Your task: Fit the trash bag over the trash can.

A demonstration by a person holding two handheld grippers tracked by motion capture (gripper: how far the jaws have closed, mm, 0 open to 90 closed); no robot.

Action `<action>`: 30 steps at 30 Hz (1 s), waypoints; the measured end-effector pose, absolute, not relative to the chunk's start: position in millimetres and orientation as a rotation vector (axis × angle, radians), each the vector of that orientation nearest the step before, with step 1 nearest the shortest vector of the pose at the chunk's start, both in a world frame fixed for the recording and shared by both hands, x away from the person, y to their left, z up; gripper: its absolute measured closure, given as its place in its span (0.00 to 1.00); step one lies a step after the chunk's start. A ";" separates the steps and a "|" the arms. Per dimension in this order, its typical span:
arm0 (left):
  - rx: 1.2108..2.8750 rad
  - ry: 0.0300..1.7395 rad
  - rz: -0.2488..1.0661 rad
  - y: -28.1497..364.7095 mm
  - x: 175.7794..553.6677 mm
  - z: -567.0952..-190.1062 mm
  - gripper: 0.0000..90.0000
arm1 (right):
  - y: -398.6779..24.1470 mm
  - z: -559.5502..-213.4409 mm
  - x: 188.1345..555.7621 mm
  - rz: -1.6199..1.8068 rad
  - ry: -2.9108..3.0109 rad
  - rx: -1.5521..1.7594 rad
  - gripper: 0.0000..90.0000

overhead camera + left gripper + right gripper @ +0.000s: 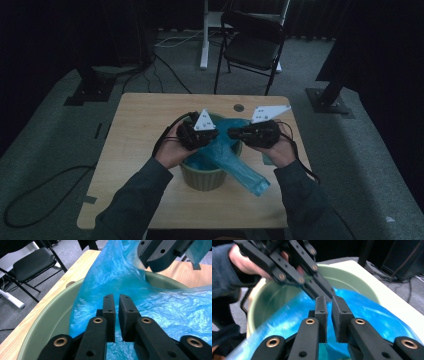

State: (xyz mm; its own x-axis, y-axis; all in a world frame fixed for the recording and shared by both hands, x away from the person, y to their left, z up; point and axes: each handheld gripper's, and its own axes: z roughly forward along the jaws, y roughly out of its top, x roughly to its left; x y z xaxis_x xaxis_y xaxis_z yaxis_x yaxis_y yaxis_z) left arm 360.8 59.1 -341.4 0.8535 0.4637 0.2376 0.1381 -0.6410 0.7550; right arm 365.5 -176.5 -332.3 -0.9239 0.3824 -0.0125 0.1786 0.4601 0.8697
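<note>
A thin blue plastic bag lies in and over a round green pot at the middle of the wooden table, its long end hanging over the pot's front right rim. My left gripper leans in over the pot from the left. In the left gripper view its jaws stand almost together, pinching the bag's film. My right gripper comes in from the right, tip to tip with the left. Its jaws are closed on the bag, which rises taut to them.
A black folding chair stands on the carpet beyond the table's far edge, next to a white table leg. Cables run across the floor at the left. A small round hole sits near the table's far edge.
</note>
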 end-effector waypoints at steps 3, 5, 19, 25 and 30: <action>2.234 0.451 0.541 60.2 362.3 -340.9 0.87 | -182.9 -335.8 365.7 1.365 2.502 0.522 0.92; 2.225 0.461 0.539 60.8 363.9 -339.9 0.80 | -185.3 -338.1 365.9 1.332 2.495 0.535 0.92; 2.162 0.422 0.481 41.3 370.5 -323.6 0.48 | -191.8 -338.1 365.5 1.294 2.476 0.560 0.92; 2.201 0.452 0.497 27.7 375.7 -328.4 0.49 | -196.9 -335.4 363.5 1.291 2.474 0.554 0.90; 2.243 0.480 0.533 20.3 376.1 -331.5 0.76 | -199.0 -335.6 364.1 1.277 2.460 0.585 0.81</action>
State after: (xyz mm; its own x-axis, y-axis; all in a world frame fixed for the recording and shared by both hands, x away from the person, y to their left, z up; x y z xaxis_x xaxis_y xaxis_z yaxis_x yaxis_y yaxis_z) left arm 376.1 20.3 -331.5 0.8415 0.4918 0.2237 0.1710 -0.6352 0.7532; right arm 364.1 -199.0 -335.6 -0.8695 0.4871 -0.0823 0.2130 0.5200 0.8272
